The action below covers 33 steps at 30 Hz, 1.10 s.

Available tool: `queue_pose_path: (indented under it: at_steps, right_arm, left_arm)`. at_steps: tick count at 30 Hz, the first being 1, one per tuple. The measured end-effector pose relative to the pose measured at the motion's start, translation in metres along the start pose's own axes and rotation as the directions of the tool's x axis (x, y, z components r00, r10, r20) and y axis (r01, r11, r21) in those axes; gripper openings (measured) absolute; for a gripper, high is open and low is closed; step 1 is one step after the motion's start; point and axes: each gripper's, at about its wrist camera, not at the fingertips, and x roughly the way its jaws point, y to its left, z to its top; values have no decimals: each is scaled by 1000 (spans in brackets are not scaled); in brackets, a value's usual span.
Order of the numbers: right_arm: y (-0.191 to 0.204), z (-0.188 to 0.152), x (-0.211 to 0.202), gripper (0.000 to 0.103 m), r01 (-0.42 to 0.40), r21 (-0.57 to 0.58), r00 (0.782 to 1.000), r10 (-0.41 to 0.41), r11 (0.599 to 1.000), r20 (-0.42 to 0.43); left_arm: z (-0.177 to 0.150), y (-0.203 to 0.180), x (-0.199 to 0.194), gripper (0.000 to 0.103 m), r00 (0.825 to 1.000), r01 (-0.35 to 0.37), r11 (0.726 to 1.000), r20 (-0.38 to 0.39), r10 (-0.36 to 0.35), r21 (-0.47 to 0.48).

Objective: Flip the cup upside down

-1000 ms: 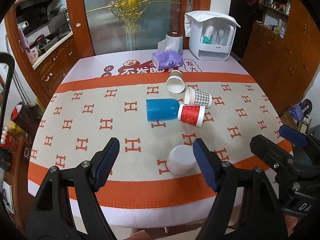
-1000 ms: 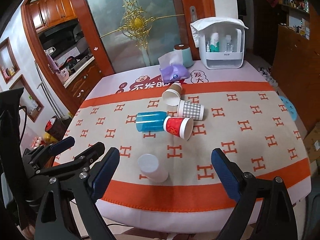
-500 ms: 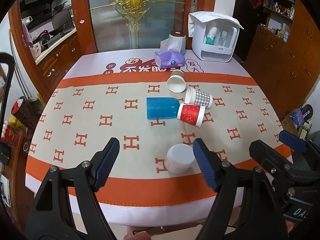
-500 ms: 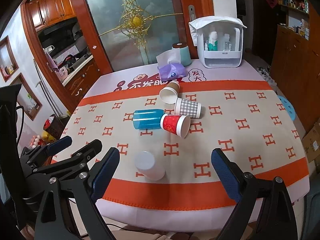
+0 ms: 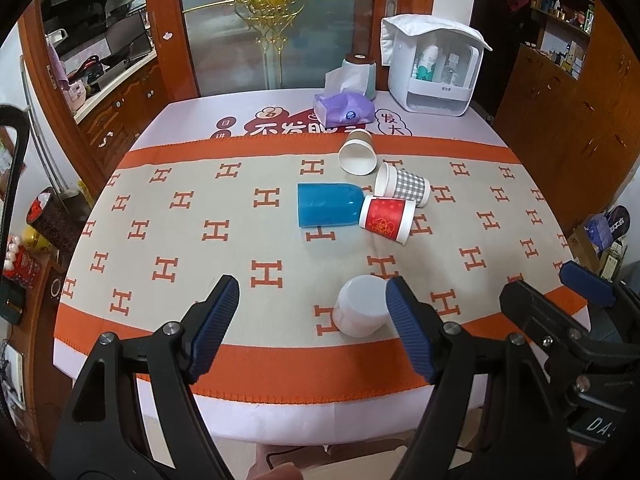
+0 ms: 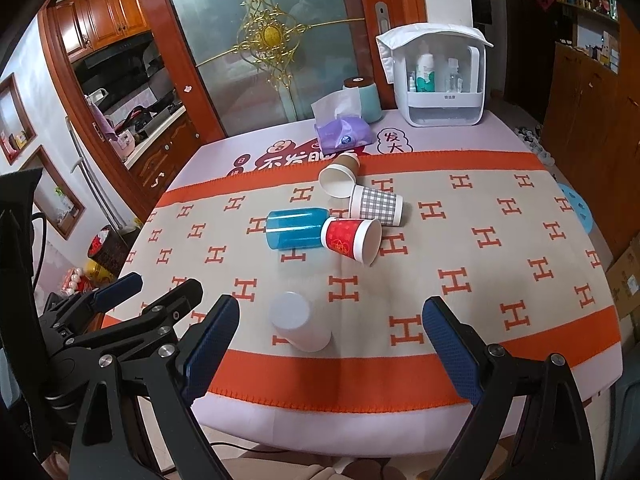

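Here, the table (image 5: 168,184) with its orange-bordered H-patterned cloth fills the middle of both my views, and past its centre a blue cup (image 5: 328,204), a red cup (image 5: 386,221), a checked cup (image 5: 404,189) and a brown paper cup (image 5: 357,152) lie on their sides in a cluster. The white cup (image 5: 362,310) stands mouth-down near the lower orange band. My left gripper (image 5: 312,324) is spread wide and empty, its right pad overlapping that cup's right edge in the frame, while my right gripper (image 6: 330,356), equally wide and empty, frames the white cup (image 6: 298,326) left of centre between its pads.

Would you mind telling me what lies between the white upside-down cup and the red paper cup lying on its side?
Only bare H-patterned tablecloth separates the white cup from the red cup, clearest in the right wrist view.
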Motion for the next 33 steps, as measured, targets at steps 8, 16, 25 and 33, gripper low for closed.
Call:
queue_pose_path:
  at_steps: [8, 16, 25, 33]
  right_arm:
    - [0, -2, 1, 94, -1, 1, 1000, 1, 1000, -5]
    - [-1, -6, 1, 94, -1, 2, 1000, 1, 1000, -11]
    - [0, -7, 5, 94, -4, -1, 1000, 4, 1000, -25]
    - [0, -8, 6, 94, -6, 2, 1000, 6, 1000, -26]
  left_arm:
    - [-2, 0, 0, 74, 1000, -4, 1000, -2, 4, 0]
    - [-6, 2, 1, 74, 1000, -9, 1000, -11, 9, -1]
    - [-8, 3, 3, 74, 1000, -14, 1000, -23, 14, -1]
    - [-7, 3, 4, 74, 1000, -15, 1000, -25, 15, -1]
